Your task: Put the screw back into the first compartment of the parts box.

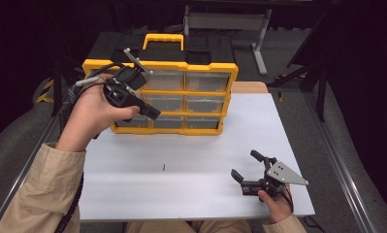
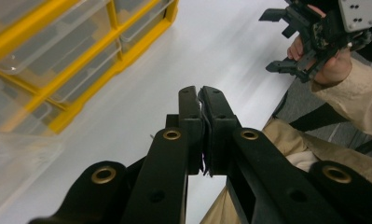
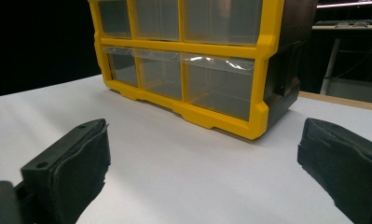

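A yellow and black drawer organizer (image 1: pixel 181 92) with clear drawers stands at the back of the white table (image 1: pixel 191 160). My left gripper (image 1: pixel 151 113) is held up in the air in front of the organizer's left drawers. Its jaws are shut, pad against pad, and I see nothing between them (image 2: pixel 201 91). My right gripper (image 1: pixel 244 164) rests low near the table's front right corner, pointing toward the organizer, with its jaws open wide and nothing between them (image 3: pixel 207 149). The left gripper view also catches that open right gripper (image 2: pixel 286 44) in the person's hand.
A tiny dark speck (image 1: pixel 163 167) lies on the table in front of the organizer. The organizer's lower drawers (image 3: pixel 221 86) are closed. A wooden edge (image 1: pixel 249 87) shows behind the table, and a grey metal stand (image 1: pixel 225 22) is farther back.
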